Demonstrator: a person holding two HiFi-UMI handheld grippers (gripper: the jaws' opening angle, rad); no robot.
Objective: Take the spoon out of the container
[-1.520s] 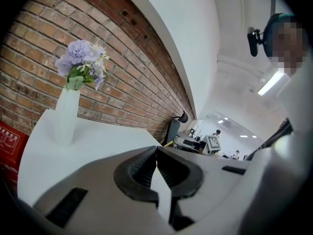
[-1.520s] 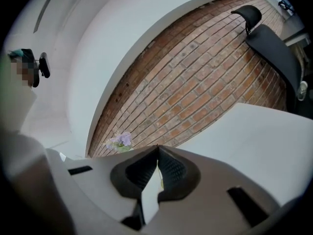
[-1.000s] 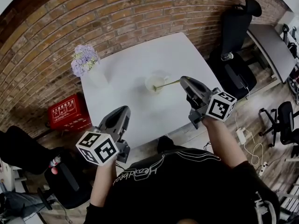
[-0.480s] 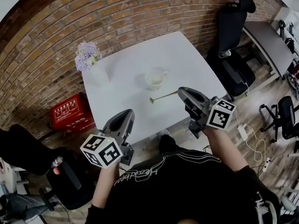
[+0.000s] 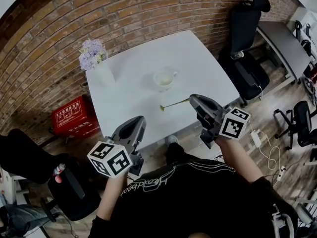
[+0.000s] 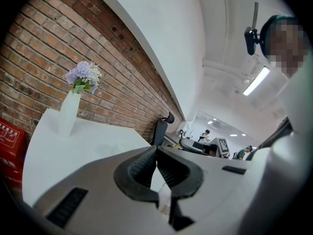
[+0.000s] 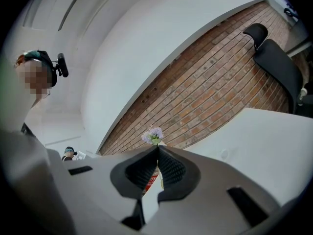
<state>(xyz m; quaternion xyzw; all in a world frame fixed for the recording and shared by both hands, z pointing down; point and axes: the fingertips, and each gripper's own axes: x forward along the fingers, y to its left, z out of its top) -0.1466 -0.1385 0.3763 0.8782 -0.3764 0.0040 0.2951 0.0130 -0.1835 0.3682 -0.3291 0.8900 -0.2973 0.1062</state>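
Fingers of my right gripper (image 5: 192,99) are clamped on the handle of the spoon (image 5: 174,104), slim, gold, already clear of the white container (image 5: 164,78) and over the counter (image 5: 198,58) at its 6 o'clock, so next I'd lower it flat and let go; my left gripper (image 5: 140,119) is closed, empty.

You are looking at a white table (image 5: 143,98) against a red-brown brick wall (image 5: 148,14). At its ten o'clock, lilac flowers (image 5: 92,53) are topping a white vase (image 5: 104,76). The cup (image 5: 164,78) is showing cream, the spoon (image 5: 174,103) pale gold. Your grey left gripper (image 5: 140,119) and right gripper (image 5: 192,98) are carrying black-and-white patterned cubes (image 5: 110,158). A red crate (image 5: 73,118) is showing at eight o'clock.
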